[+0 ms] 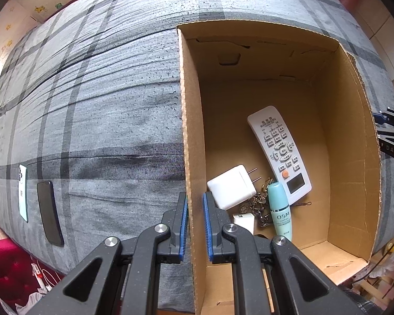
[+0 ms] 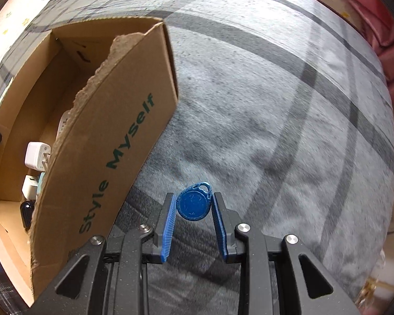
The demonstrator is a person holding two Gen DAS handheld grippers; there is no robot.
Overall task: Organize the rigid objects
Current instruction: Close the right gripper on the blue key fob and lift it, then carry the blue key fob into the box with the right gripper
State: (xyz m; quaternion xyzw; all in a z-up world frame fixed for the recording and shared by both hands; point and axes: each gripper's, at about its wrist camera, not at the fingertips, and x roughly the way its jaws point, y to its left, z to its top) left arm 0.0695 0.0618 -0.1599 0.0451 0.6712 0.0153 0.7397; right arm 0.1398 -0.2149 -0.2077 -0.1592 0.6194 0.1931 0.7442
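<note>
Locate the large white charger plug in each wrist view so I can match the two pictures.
Left wrist: the white charger plug lies on the box floor at lower centre, prongs toward the remote, just beyond the left gripper.
Right wrist: the same plug shows at the left edge, partly hidden behind the torn box wall.
Shared landmark: the cardboard box on the plaid cloth.

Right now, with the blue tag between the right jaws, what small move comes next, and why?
Probably lift the right gripper and carry the blue key fob left over the cardboard box's torn wall. The jaws look closed on it, and the box, already holding the remote, lies directly to its left.
</note>
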